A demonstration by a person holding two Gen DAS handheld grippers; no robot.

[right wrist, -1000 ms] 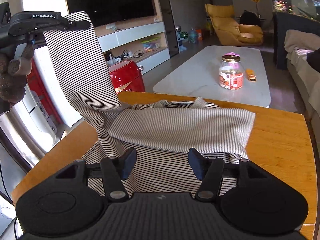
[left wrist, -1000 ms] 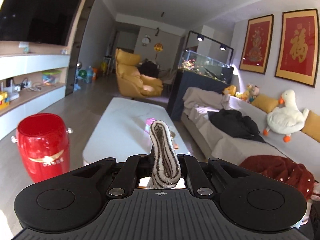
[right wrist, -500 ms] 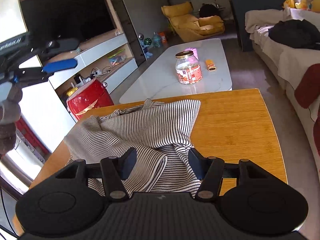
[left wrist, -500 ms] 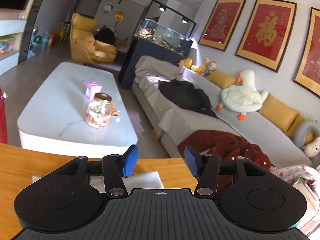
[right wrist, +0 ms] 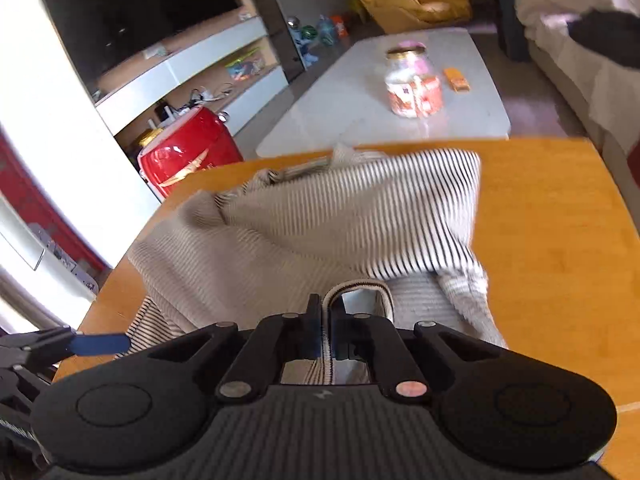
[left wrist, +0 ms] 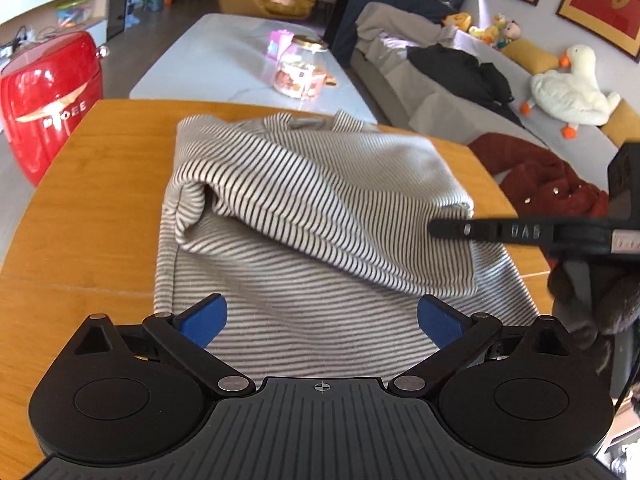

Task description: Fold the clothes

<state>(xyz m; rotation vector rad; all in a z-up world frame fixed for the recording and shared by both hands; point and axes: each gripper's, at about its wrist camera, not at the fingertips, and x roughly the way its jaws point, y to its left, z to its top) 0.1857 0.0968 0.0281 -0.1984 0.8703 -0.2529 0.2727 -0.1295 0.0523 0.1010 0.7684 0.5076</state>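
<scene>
A black-and-white striped garment lies partly folded on the wooden table; it also shows in the right wrist view. My left gripper is open and empty, just above the garment's near edge. My right gripper is shut on a striped edge of the garment at its right side. It shows in the left wrist view as a black finger pinching the folded layer. The open left gripper's blue fingertip appears at the lower left of the right wrist view.
A red canister stands on the floor left of the table. Beyond is a white coffee table with a glass jar. A sofa with dark clothes, a red garment and a plush goose lies right.
My left gripper let go of the striped cloth, opened and came down over the table. My right gripper closed on the garment's edge. The garment now lies folded over itself.
</scene>
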